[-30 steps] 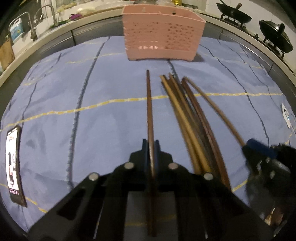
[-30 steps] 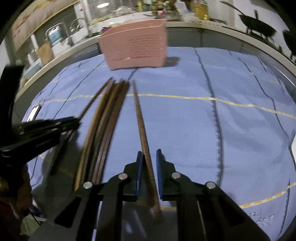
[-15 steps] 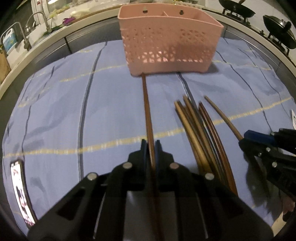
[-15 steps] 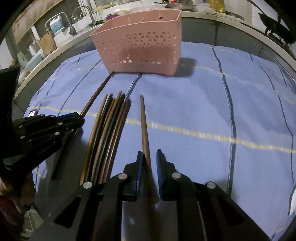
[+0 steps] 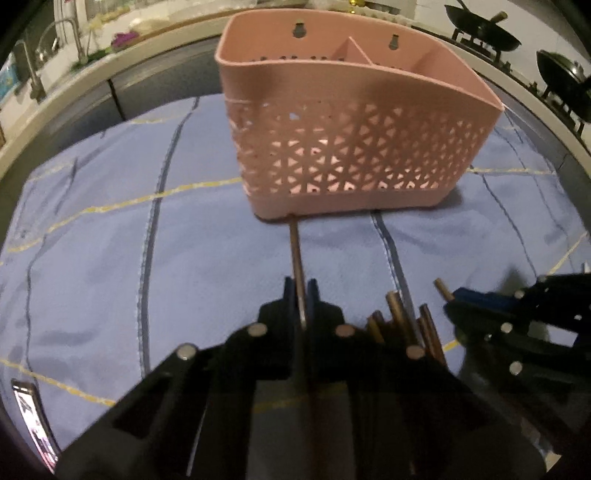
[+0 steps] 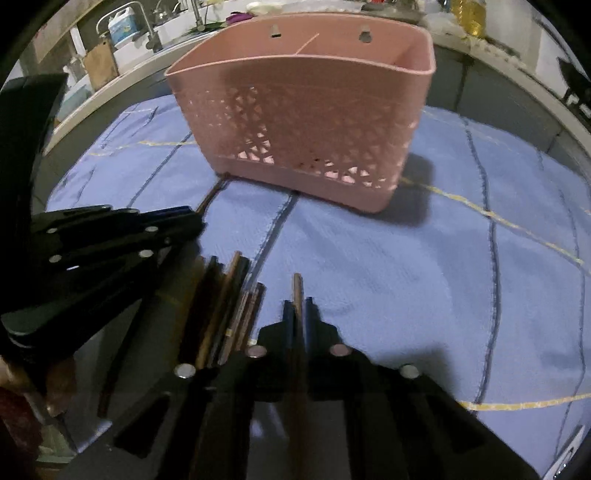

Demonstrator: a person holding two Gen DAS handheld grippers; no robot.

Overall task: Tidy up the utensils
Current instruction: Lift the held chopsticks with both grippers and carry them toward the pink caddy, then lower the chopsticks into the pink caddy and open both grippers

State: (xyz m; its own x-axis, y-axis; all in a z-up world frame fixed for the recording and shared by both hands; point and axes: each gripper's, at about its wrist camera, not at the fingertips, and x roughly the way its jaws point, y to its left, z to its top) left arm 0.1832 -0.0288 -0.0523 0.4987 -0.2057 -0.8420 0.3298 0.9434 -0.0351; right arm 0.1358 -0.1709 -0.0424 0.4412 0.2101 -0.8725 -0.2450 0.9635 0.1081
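Observation:
A pink perforated utensil basket with two compartments stands upright on the blue cloth. My left gripper is closing tight on a dark brown chopstick, whose far tip reaches the basket's base. My right gripper is closing tight on another brown chopstick; only a short tip sticks out past its fingers. Between the two grippers a bundle of several loose chopsticks lies on the cloth.
A blue cloth with yellow and dark stripes covers the counter. A phone lies at its near left edge. Behind are a sink with a faucet on the left and woks on the right.
Both grippers have moved forward toward the basket, each carrying its chopstick. The left chopstick's tip now reaches the basket's base. The right jaws have closed in on their chopstick.

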